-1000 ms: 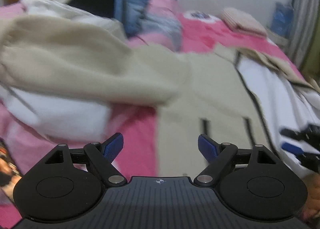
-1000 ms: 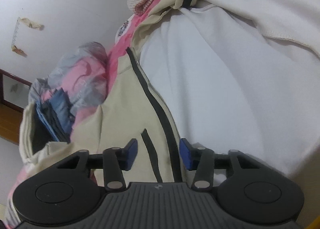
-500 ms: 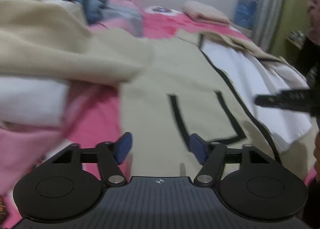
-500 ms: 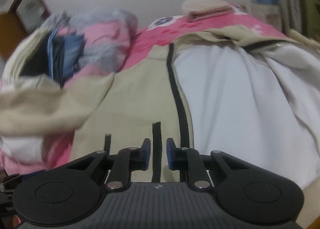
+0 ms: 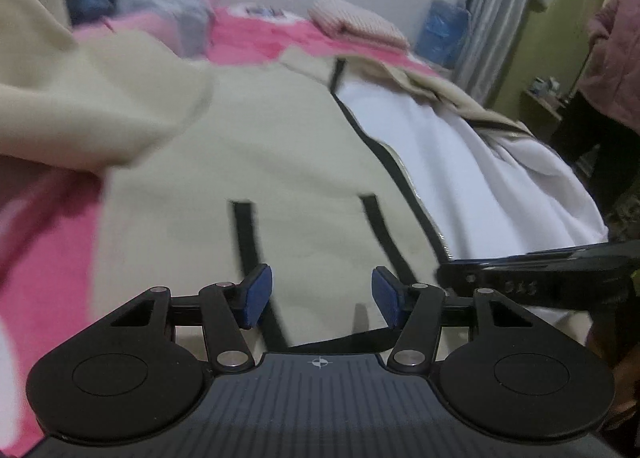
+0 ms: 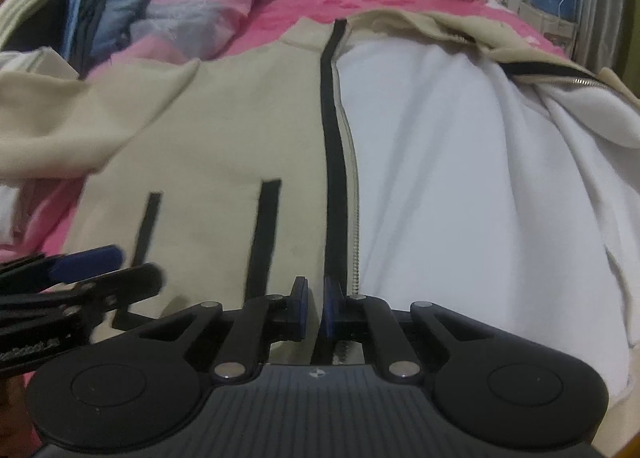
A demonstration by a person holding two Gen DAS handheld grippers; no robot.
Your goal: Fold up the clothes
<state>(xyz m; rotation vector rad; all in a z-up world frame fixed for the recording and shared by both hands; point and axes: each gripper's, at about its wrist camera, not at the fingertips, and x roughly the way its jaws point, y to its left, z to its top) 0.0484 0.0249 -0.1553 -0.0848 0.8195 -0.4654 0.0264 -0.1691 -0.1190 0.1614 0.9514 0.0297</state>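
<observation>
Pink bed (image 6: 280, 14), beige jacket (image 6: 224, 138), right hand-held gripper (image 6: 316, 308) closing on zipper edge (image 6: 334, 178)

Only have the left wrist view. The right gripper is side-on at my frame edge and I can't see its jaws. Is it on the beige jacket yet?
Observer: In the right wrist view, the right gripper has its jaws closing. The black zip band of the beige white-lined jacket runs between them at the hem.
Operator: Which side of the band are the teeth?
Observer: The silver zipper teeth run along its right edge, against the white lining.
Operator: Other front panel?
Observer: It is turned back at the far right, lining up, and its own zipper teeth show along the fold.
</observation>
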